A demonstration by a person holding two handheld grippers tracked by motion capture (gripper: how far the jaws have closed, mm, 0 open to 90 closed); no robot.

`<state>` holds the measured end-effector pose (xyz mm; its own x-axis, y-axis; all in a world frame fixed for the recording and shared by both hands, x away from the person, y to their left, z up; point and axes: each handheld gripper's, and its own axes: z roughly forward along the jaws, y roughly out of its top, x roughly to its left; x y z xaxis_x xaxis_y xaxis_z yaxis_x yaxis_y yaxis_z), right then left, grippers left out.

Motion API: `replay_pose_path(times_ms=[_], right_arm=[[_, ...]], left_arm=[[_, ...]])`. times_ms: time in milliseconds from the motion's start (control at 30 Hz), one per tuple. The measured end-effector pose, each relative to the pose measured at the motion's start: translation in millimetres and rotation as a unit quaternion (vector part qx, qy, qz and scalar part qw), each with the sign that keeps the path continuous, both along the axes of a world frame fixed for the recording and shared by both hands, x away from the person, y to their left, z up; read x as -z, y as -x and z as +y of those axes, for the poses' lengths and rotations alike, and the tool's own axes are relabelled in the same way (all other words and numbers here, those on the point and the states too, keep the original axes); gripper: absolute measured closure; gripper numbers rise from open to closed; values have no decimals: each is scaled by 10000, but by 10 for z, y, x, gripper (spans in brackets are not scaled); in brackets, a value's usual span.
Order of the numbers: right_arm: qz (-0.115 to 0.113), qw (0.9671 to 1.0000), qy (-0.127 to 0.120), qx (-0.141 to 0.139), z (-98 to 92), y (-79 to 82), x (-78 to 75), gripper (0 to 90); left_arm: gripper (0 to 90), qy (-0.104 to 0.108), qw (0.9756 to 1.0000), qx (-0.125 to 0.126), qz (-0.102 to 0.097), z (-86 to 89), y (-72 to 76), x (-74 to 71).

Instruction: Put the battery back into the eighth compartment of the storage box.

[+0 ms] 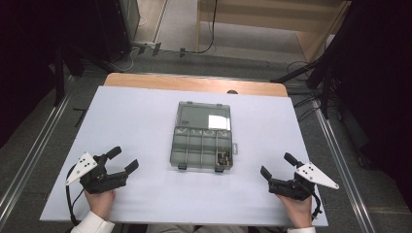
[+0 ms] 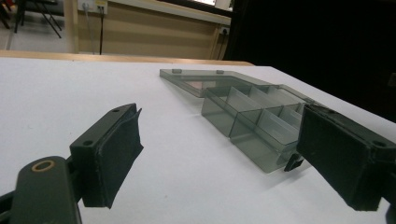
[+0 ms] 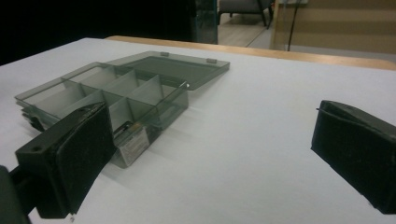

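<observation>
Open box (image 1: 202, 137) mid-table, between grippers, long axis running away. Ahead-right of left gripper (image 1: 121, 160), ahead-left of right gripper (image 1: 278, 166); about equally near. Both jaws wide, empty.

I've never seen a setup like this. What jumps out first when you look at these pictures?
A smoky see-through compartment box lies open in the middle of the white table, its lid folded flat behind it and something small in its near right compartment. On either side, near the table's front edge, a person's hands hold two black tools: the left gripper and the right gripper, both with jaws spread wide, touching nothing.
</observation>
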<state>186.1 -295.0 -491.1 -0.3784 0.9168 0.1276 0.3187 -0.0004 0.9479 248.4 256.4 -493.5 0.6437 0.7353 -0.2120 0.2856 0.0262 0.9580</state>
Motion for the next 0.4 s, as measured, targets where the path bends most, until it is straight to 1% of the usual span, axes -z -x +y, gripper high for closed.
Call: replay_pose_path(times_ms=[67, 233, 400], right_arm=[[-83, 10000, 29, 40, -12, 27, 15, 0], [-134, 9999, 33, 36, -25, 79, 64, 1], [-159, 9999, 22, 41, -26, 82, 71, 0]], left_arm=[[132, -4, 10000, -11, 4, 1, -3, 0], [132, 27, 10000, -14, -13, 5, 0, -5], [133, 24, 10000, -18, -18, 10, -3, -8]])
